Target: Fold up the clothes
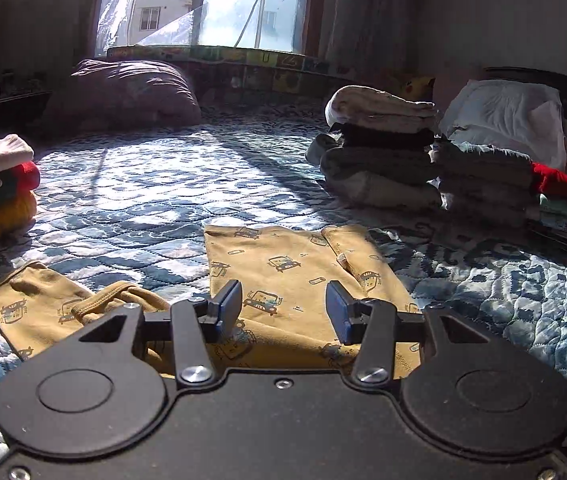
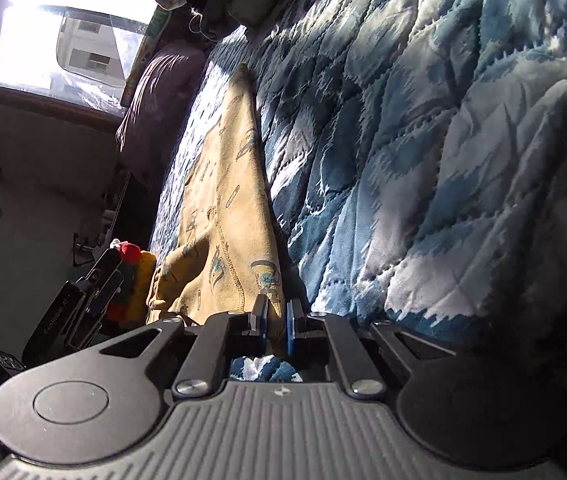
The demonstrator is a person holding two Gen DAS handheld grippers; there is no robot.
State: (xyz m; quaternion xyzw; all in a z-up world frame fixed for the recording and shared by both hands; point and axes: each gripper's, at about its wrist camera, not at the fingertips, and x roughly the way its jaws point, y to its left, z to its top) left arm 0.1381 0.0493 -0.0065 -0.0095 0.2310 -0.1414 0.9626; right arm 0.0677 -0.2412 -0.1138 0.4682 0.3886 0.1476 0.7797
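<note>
Right claw [image 2: 274,322] pinches shirt [image 2: 223,216] edge.

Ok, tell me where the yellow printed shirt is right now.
The yellow printed shirt lies on the blue quilt, just ahead of the open left hand-held gripper; the right hand-held gripper pinches its edge.

— What garment lies there?
— A mustard-yellow top [image 1: 283,276] printed with small cartoon cars, spread on the blue-and-white quilt.
— Flat?
— Its body lies flat, one sleeve folded over it on the right; the other sleeve [image 1: 39,300] trails out left, rumpled near the neckline.
</note>
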